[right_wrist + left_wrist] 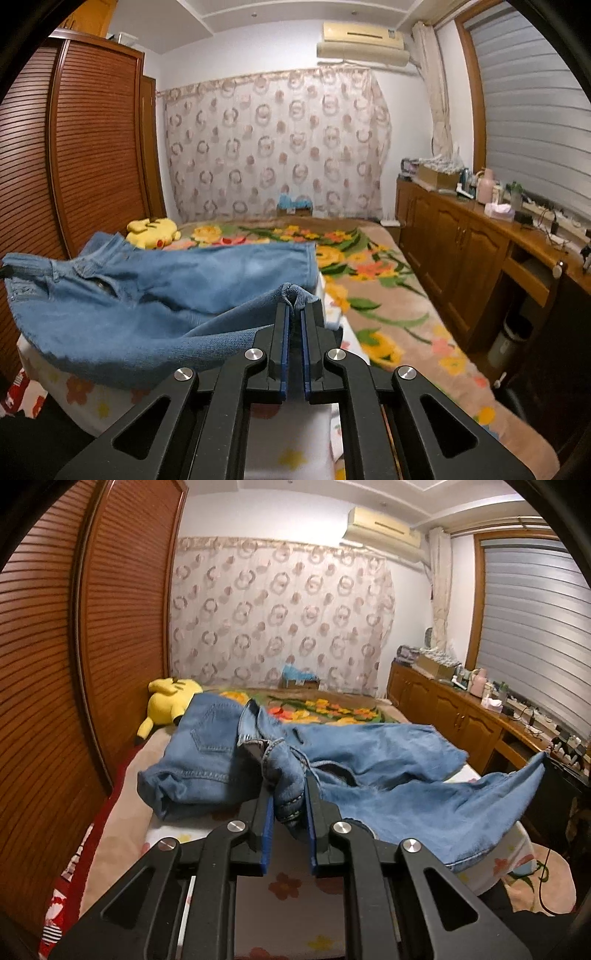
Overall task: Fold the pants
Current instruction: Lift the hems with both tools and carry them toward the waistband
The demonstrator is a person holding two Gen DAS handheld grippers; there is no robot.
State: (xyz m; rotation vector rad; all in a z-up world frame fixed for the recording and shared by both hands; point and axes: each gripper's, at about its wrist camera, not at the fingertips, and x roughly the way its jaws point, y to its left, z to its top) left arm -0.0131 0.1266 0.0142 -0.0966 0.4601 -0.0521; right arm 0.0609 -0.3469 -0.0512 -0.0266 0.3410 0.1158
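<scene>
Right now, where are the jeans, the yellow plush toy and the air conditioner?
jeans (207, 753): left wrist view, back pocket panel.
yellow plush toy (170, 701): left wrist view, its body, at the bed's far left.
air conditioner (364, 38): right wrist view, front panel, high on the wall.

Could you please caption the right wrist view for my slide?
Right gripper shut on a hem fold of the blue jeans, lifted above the floral bed.
</scene>
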